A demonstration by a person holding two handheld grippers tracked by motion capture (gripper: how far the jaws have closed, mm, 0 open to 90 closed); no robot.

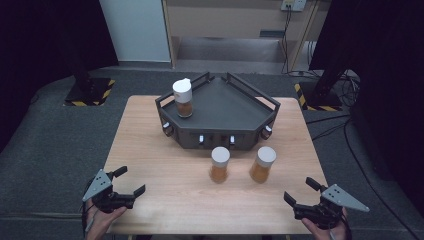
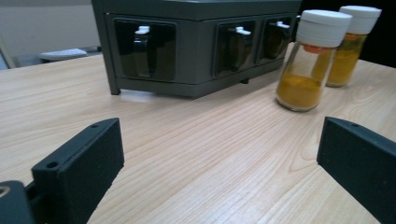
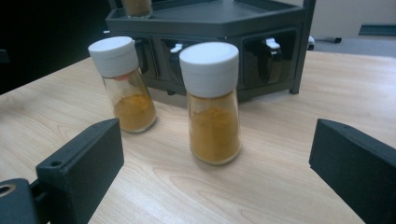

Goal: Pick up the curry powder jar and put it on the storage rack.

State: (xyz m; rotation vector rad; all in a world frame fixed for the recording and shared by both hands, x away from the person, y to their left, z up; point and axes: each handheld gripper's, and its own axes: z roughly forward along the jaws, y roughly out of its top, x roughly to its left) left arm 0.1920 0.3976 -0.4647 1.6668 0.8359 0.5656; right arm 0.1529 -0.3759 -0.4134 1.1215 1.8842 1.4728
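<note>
Two glass spice jars with white lids and orange powder stand on the wooden table in front of a dark grey rack (image 1: 235, 117): a left jar (image 1: 219, 164) (image 2: 310, 60) (image 3: 123, 84) and a right jar (image 1: 263, 163) (image 2: 351, 44) (image 3: 213, 102). A third jar (image 1: 183, 98) stands on the rack's top, at its left. My left gripper (image 1: 131, 181) (image 2: 219, 158) is open near the table's front left corner. At the front right, my right gripper (image 1: 299, 191) (image 3: 219, 158) is open too, the right jar ahead between its jaws. Neither holds anything.
The rack's front face carries several small recessed hooks (image 2: 144, 44). The wooden table (image 1: 165, 165) has bare room in front of the jars. Grey carpet surrounds it, with black stands and cables (image 1: 340, 95) at the back right.
</note>
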